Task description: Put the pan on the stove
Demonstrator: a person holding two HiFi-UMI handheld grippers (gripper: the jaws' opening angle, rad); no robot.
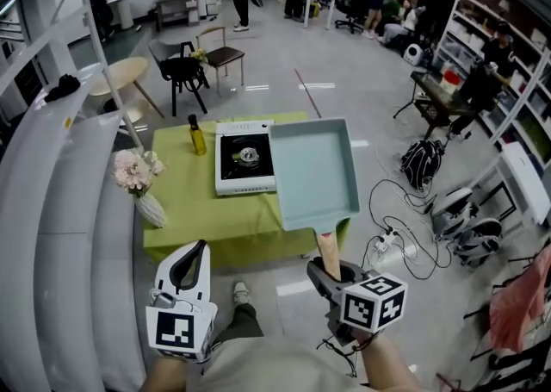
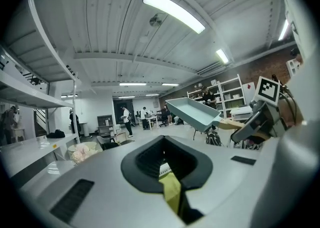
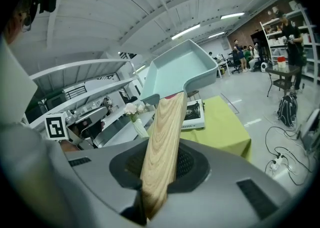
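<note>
The pan point(image 1: 314, 173) is off the bench point(image 1: 185, 201), carried in the air just right of the stove point(image 1: 245, 158), with its near-left edge overlapping the stove's right side in the head view. It is a pale blue, square, deep-walled pan and looks empty. The right claw point(image 1: 330, 268) is clenched on the far end of the wooden handle point(image 3: 162, 147), well back from the pan body. The left claw point(image 1: 200, 251) is closed with nothing in it, and hangs short of the bench, on the near-left side of the stove.

The pan is likely stiff and moderately heavy, with nearly all its weight out ahead of the grip, so it should want to droop at the nose and roll about the handle. The smooth, flat-sided wood may turn between the pads if the squeeze eases. A hold closer to where the handle meets the body would steady it better. The burner ring at the stove's middle is bare. A bottle point(image 1: 197, 135) stands left of the stove, clear of the path
</note>
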